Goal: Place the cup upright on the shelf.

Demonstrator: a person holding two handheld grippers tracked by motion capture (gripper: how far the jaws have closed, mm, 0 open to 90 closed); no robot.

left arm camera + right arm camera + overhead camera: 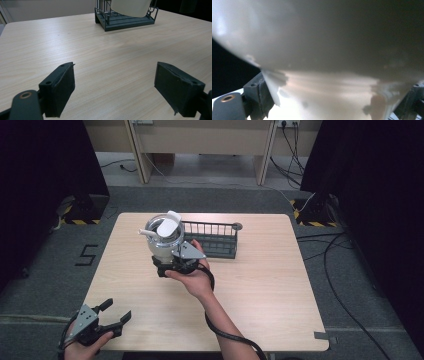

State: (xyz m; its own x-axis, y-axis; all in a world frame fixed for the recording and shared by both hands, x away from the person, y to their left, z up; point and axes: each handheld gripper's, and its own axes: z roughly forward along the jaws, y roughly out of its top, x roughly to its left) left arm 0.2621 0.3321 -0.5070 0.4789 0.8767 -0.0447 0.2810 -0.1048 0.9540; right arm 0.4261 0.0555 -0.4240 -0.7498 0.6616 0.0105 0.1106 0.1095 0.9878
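A round whitish bowl [161,244] with a white spoon [169,225] resting in it is held up over the left middle of the wooden table [260,285]. My right gripper [173,263] is shut on the bowl's base from below. In the right gripper view the bowl's pale underside [324,45] looms close, with my right gripper [337,88] clamped on either side of its foot. My left gripper [117,310] hovers open and empty at the table's near left corner. In its own view, the left gripper [115,75] has wide-apart jaws over bare wood.
A dark wire rack [216,241] stands just right of the bowl, toward the table's far side. In the left gripper view the rack [125,21] is at the top with a pale object [130,7] at it. Cables run across the floor at the right.
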